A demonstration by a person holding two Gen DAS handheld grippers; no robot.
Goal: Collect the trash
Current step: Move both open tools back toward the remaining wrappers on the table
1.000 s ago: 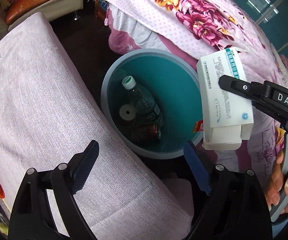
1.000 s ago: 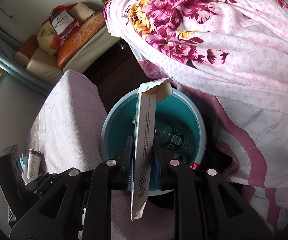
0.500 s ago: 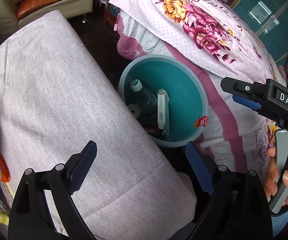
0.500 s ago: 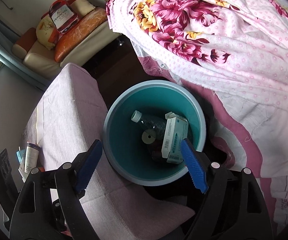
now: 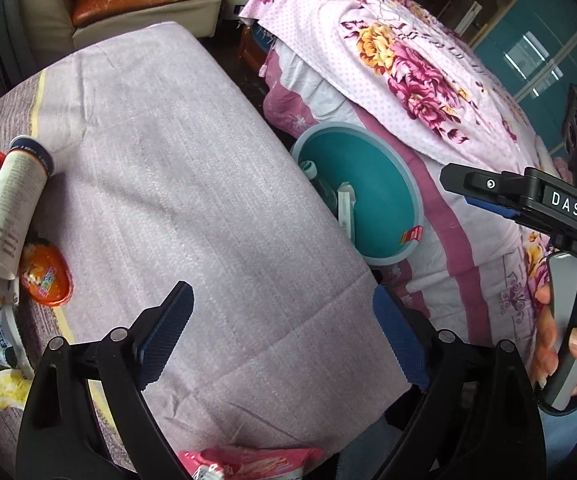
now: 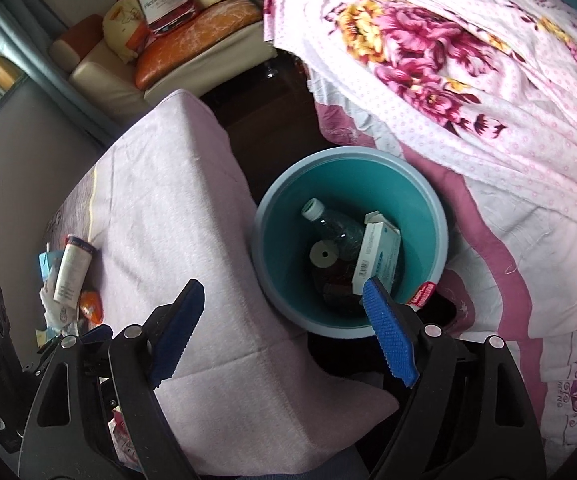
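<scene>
Grippers: two in view. The left gripper (image 5: 280,336) stood with jaws spread and empty over the pink-covered table (image 5: 176,200); the right gripper (image 6: 280,336) stood likewise, spread, nothing between its pads.
Wrapper: one pink packet (image 5: 248,464) lay at the near table edge, partly hidden.
Pile: one white tube (image 5: 10,208), one orange capsule (image 5: 46,276) and several crumpled wrappers, count unclear, lay at the left.
Bin: one teal bin (image 6: 272,280) stood right of the table, holding one bottle (image 6: 336,228), one carton (image 6: 380,260) and one roll (image 6: 322,255).
Risk: the tube would probably roll off if nudged; the capsule looked slippery; a loose wrapper could snag the cloth.
</scene>
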